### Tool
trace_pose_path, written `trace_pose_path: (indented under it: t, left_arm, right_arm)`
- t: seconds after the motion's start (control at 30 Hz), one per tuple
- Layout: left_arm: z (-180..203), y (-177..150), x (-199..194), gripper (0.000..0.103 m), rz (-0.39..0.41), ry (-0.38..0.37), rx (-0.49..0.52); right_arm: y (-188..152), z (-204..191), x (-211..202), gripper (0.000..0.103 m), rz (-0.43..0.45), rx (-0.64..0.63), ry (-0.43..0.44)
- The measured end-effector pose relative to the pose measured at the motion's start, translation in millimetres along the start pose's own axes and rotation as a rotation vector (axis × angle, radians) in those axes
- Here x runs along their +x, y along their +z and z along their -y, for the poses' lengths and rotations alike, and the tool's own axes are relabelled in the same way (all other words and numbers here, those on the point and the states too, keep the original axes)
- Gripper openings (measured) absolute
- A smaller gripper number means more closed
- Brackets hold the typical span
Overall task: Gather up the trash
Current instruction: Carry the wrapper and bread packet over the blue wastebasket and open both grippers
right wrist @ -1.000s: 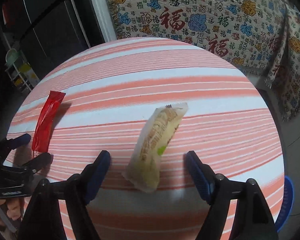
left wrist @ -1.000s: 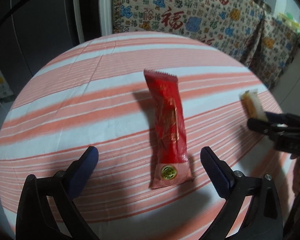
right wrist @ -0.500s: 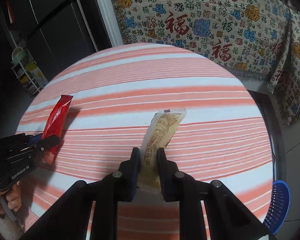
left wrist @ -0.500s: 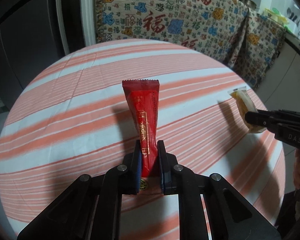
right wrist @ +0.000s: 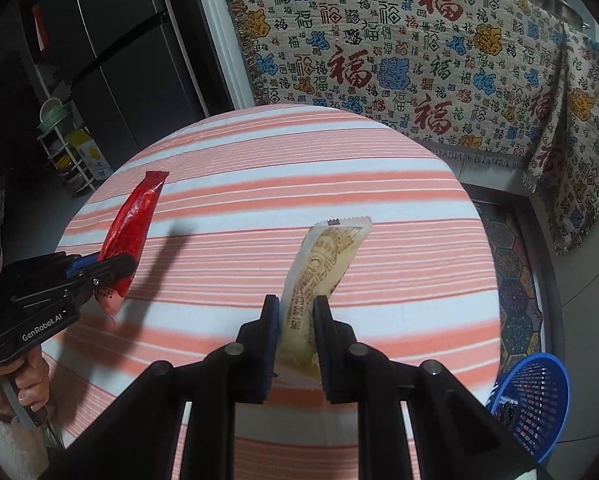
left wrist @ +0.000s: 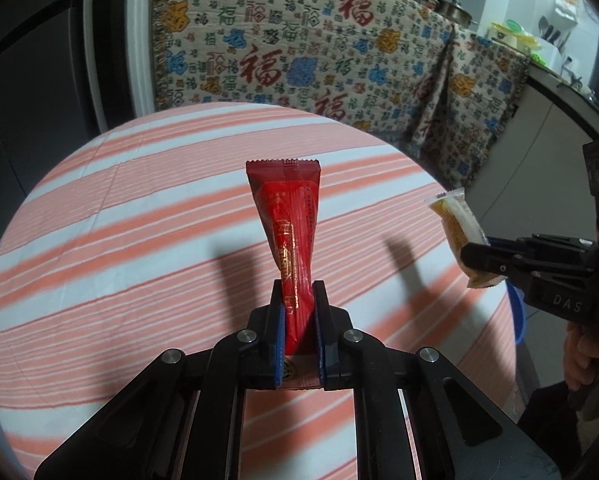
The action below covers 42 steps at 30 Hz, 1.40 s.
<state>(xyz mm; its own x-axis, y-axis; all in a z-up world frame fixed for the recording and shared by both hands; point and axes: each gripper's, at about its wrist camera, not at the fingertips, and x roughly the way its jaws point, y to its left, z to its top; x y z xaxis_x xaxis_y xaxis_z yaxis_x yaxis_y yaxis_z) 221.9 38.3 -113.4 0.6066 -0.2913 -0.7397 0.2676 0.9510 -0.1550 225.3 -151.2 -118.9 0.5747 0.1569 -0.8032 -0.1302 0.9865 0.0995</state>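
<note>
Red foil wrapper (left wrist: 289,236) stands pinched by its lower end between the fingers (left wrist: 280,340) of the left gripper (left wrist: 298,320), its long axis running straight out along them and its crimped top fanning wide above the striped surface (left wrist: 119,240). Both sets of jaws have just been closing, each with a wrapper between them, and now both are clamped tight on their catch. In the right wrist view the pale yellow wrapper (right wrist: 323,268) is gripped the same way by the right gripper (right wrist: 295,320), tail held between the pads, free end leaning up and to the right. Both wrappers hang clear of the cloth, casting shadows on the stripes beneath, so the pick-up looks done for this pair.

What the coming move turns on is the blue basket (right wrist: 535,396), which sits low off the near right edge of the surface, apparently on the floor. It lies just beside the right gripper and well apart from the left one, so the right hand looks far better placed to drop first, while the left would have to cross over the whole cloth. Each gripper points steeply downward, side by side. A hand (right wrist: 27,384) shows wrapped around the left handle; no other trash is visible on the stripes
</note>
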Motion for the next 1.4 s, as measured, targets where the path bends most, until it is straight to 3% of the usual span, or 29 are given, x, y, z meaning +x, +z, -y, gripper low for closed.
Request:
trace_pose_path:
  t: [0.97,1.2,1.4]
  left_arm:
    - [155.8,13.2,-4.4,0.009,0.029,-0.148,0.198]
    - [215.7,13.0,10.9,0.009,-0.006,-0.237,0.255]
    - [286.1,8.8,32.8,0.009,-0.056,-0.328,0.312]
  right_arm:
    - [-62.0,100.7,-85.3,0.018,0.062,0.128,-0.093]
    - [-81.5,148.8,-111.9,0.018,0.077,0.175,-0.171]
    - [-113.4,227.8,-137.8,0.018,0.068,0.245,-0.275]
